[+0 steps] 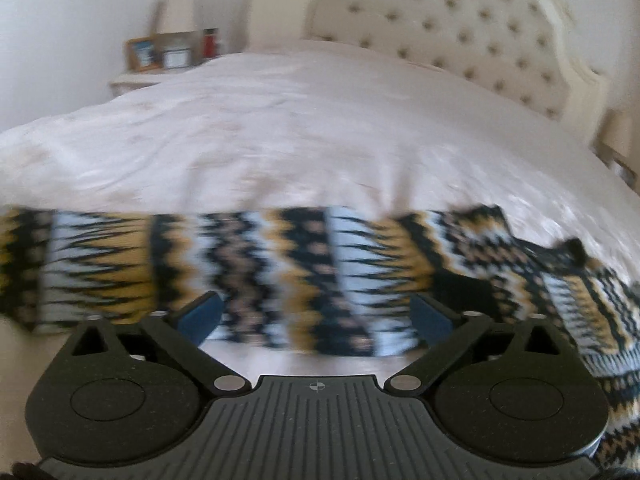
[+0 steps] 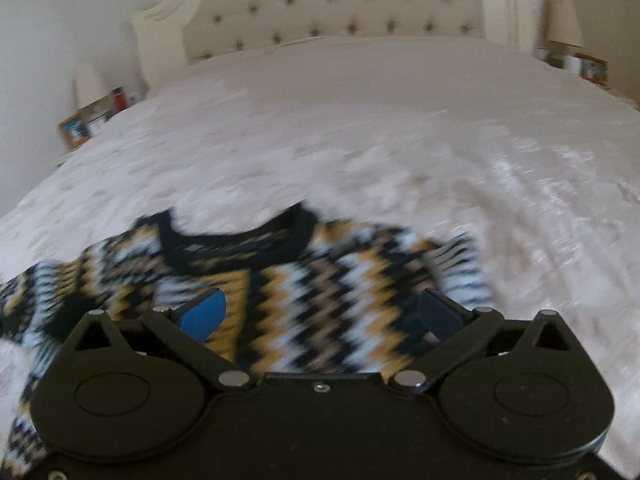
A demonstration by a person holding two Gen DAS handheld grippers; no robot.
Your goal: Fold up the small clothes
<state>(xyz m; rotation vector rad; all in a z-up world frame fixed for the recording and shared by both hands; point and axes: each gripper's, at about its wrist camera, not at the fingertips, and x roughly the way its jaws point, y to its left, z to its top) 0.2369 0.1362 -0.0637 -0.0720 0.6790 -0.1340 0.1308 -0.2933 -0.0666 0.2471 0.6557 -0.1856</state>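
A small knitted sweater (image 1: 280, 272) with a black, white, mustard and tan zigzag pattern lies on the bed. In the left wrist view it stretches as a band across the frame. My left gripper (image 1: 316, 316) is open, its blue pads apart just above the sweater's near edge. In the right wrist view the sweater (image 2: 320, 300) shows its black round collar (image 2: 240, 248) toward the headboard. My right gripper (image 2: 320, 312) is open over the sweater below the collar, holding nothing. Both views are motion-blurred.
The sweater lies on a pale pink bedspread (image 1: 320, 128) with a cream tufted headboard (image 2: 332, 4) behind. A bedside table with a lamp, picture frames and a red bottle (image 1: 172, 48) stands at the left; another lamp and frame (image 2: 568, 40) stand at the right.
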